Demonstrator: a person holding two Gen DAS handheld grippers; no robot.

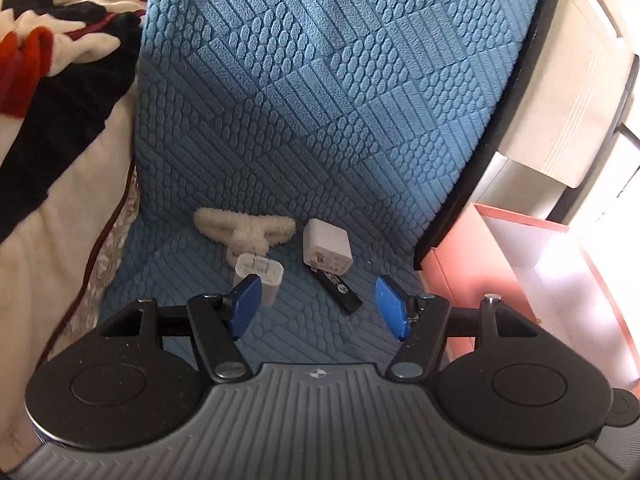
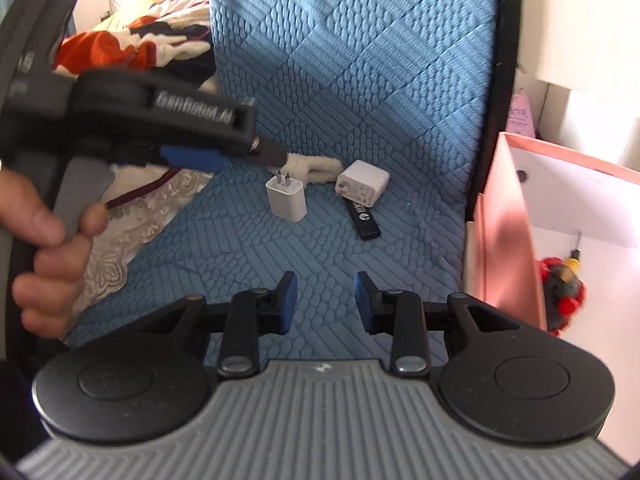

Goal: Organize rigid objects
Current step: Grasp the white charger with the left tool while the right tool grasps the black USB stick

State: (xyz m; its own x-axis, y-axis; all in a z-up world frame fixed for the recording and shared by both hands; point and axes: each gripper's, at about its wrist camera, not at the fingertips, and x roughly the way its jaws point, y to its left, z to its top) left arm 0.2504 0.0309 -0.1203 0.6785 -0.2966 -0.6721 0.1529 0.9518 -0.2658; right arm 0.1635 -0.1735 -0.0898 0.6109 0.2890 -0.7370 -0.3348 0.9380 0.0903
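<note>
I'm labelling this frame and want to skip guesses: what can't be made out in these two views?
- Black stick: its white print is too small and blurred in both views.
- Small charger: in the left wrist view the left gripper finger covers its lower edge.
- Pink box: right wrist view's edge cuts it off; the red-and-black thing inside is unidentifiable.
- Fluffy white item: partly behind the left gripper.

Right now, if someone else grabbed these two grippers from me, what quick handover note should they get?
Left gripper: open, empty, close above the small white charger.
Right gripper: open narrowly, empty, short of the items.
On the blue mat: small charger, larger white charger, black USB stick, fluffy white item.
Pink box stands to the right, beside the mat.
Done: nothing on the mat picked up yet.
Left: all the mat's items.
</note>
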